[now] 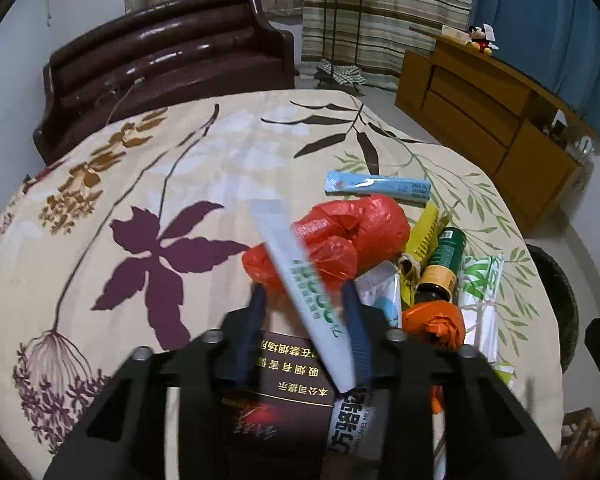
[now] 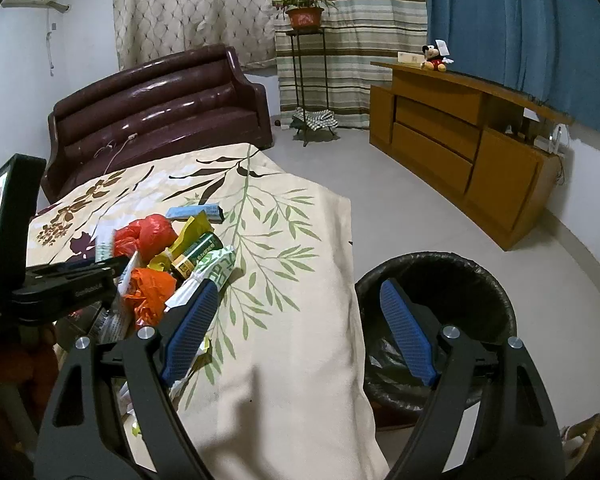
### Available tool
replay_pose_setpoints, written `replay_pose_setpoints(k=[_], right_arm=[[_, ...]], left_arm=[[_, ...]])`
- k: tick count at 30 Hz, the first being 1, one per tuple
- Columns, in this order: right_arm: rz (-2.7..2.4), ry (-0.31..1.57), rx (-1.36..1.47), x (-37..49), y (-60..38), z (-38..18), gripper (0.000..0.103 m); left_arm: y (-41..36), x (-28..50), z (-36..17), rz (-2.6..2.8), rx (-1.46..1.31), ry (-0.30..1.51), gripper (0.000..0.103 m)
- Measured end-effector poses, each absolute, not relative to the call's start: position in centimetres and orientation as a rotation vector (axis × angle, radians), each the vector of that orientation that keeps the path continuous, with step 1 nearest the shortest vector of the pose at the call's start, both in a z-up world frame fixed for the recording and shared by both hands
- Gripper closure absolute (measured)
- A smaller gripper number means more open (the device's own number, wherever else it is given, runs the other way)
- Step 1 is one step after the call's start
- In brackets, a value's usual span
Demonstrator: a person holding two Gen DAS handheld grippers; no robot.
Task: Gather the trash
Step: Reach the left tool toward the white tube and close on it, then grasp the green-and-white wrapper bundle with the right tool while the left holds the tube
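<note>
Gripping a long white sachet with green lettering, the left tongs hold it slanting upward between their dark blue pads above a heap of rubbish on the bed, whose cover is cream with purple and brown leaf prints. Beneath the tongs lie a dark red cigarette pack and a white milk-powder packet; beyond them sit a crumpled red plastic bag, a light blue stick packet, a yellow wrapper, a small green-labelled bottle, an orange plastic bag and a green-and-white packet. The right tongs stand wide apart and empty, one blue pad near the heap's edge, the other over a black-lined waste bin on the floor just beside the bed. A dark leather sofa and a wooden cabinet stand behind.
</note>
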State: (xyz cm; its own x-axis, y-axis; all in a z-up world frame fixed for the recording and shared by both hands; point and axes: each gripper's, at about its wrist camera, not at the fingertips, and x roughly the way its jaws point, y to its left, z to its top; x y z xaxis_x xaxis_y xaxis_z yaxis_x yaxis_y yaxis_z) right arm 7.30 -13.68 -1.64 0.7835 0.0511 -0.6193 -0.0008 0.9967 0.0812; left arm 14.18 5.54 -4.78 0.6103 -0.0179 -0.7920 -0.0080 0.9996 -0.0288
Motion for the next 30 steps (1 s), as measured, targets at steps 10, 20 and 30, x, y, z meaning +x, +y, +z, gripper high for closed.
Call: replay_pose_setpoints(k=[10,20,30], right_arm=[[0.029,0.684,0.076,7.1,-13.5,-2.1,0.022],[0.044,0.698,0.067,5.5,-12.2,-2.0,0.022],[0.096,0.751,0.037,3.7,-8.5,-3.0,0.027]], left_arm=[[6.1,12.0,-3.6,-0.049,-0.046,0.871,0.094],[7.7,8.5,-2.0,-0.047,-0.023,0.823,0.095],[10.5,4.8,-1.9,-0.023,-0.009,0.801,0.095]])
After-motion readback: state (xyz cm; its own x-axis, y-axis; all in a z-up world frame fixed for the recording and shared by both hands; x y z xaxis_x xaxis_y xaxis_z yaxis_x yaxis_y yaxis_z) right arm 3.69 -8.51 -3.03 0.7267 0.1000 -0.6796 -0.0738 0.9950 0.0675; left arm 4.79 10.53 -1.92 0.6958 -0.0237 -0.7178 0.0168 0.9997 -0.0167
